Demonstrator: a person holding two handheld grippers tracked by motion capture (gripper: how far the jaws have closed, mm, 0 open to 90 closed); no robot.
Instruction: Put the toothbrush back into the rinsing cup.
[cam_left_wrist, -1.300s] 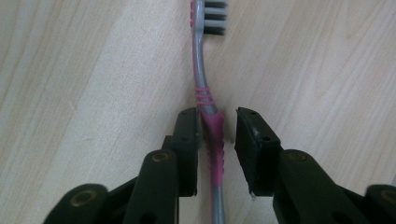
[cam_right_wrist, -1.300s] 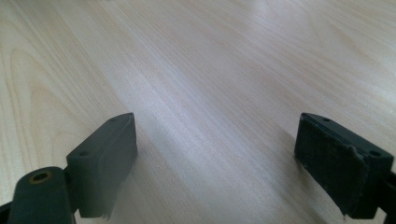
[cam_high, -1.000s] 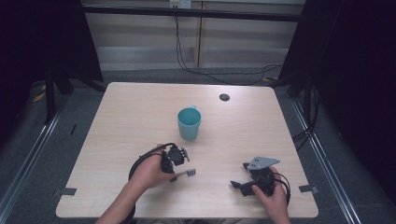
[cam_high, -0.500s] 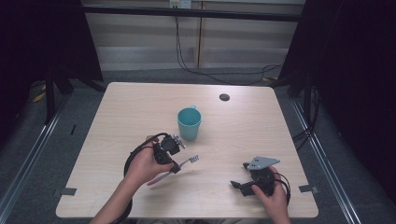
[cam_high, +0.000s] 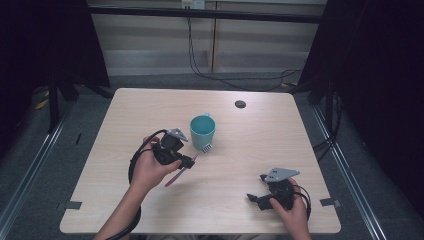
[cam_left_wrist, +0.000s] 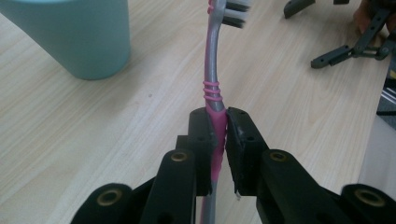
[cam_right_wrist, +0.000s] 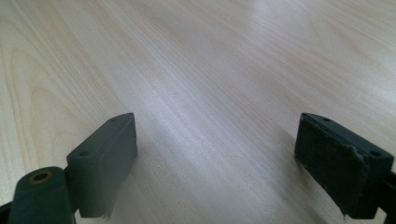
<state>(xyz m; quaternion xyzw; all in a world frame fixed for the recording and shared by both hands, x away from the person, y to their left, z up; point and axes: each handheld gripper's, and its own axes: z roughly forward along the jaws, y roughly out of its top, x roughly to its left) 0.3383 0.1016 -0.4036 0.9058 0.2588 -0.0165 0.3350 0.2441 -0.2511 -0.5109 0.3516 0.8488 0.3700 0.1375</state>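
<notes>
Pink and grey toothbrush held up off the table, slanted, with the white bristle end pointing up toward the cup. Squeezed tight at the pink part of the handle between the two black jaws of the left gripper. Seen up close in the left gripper view too: toothbrush running straight up from the pinched jaws of the left gripper, pink rings on the grey neck, bristles at the top edge. Lower end of the handle sticking out below the gripper, down toward the person's side.

Just beside the bristles, a teal cup standing upright near the middle of the table, open at the top. Same cup at the top left of the left gripper view, close to the brush but not touching it.

Left hand wrapped around the left gripper, black cable looping beside the wrist.

Over at the near right part of the table, the right gripper low by the wood, held in the right hand, jaws spread wide apart with nothing between them. Bare wood between the jaws in the right gripper view.

Small dark round thing far back on the light wooden table, well apart from the cup.
</notes>
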